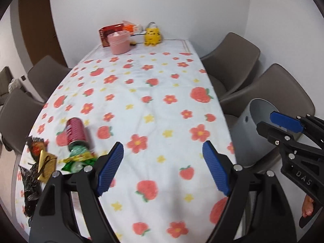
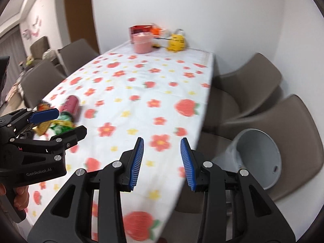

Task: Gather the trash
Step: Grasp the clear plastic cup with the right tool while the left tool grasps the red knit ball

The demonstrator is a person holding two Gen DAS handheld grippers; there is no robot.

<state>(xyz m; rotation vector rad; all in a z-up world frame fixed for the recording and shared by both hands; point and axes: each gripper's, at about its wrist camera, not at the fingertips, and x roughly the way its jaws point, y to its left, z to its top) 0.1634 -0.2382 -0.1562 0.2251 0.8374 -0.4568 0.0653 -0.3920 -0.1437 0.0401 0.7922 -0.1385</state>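
The red can (image 1: 76, 131) lies on its side, long axis running away across the worktop (image 1: 162, 105), wrappers beside it — nearer the left tongs (image 1: 163, 167) (spread, empty); right tongs (image 2: 162, 163) part-spread, empty.

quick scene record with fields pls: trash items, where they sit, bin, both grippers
trash: red can on its side, green wrapper, gold packet, dark wrapper
trash place: near left edge of the table
bin: grey bin, tilted on a chair, looks empty
left gripper: open, nothing between fingers
right gripper: partly open, nothing held
far end: pink tub, yellow toy
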